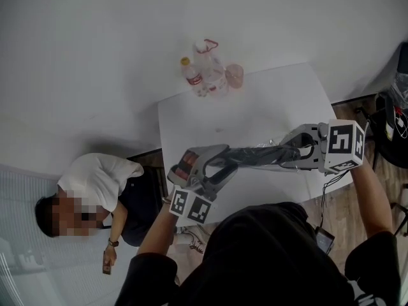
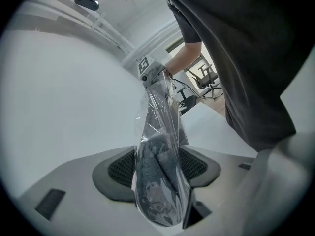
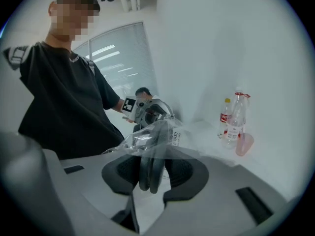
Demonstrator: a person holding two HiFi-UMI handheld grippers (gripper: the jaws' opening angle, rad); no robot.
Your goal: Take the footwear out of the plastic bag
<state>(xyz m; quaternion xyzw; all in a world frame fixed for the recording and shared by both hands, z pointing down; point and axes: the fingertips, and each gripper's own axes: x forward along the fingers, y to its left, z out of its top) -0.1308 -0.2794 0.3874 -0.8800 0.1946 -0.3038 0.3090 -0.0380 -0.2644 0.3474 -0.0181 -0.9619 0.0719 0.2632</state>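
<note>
A clear plastic bag (image 1: pixel 258 156) with dark grey footwear (image 2: pixel 157 181) inside hangs stretched between my two grippers above the white table (image 1: pixel 255 107). My left gripper (image 1: pixel 220 161) is shut on one end of the bag, its pads (image 2: pixel 197 166) pressing the plastic and the footwear within. At the other end, my right gripper (image 1: pixel 294 152) is shut on the dark footwear (image 3: pixel 150 173), which sticks toward the camera out of the crumpled plastic (image 3: pixel 157 136). The left gripper (image 3: pixel 147 109) also shows beyond the bag in the right gripper view.
A small labelled bottle (image 1: pixel 193 75), a taller clear bottle (image 1: pixel 210 69) and a pink cup (image 1: pixel 234 76) stand at the table's far edge. A person (image 1: pixel 95 190) sits on the floor left of the table. A chair (image 1: pixel 392 126) stands at the right.
</note>
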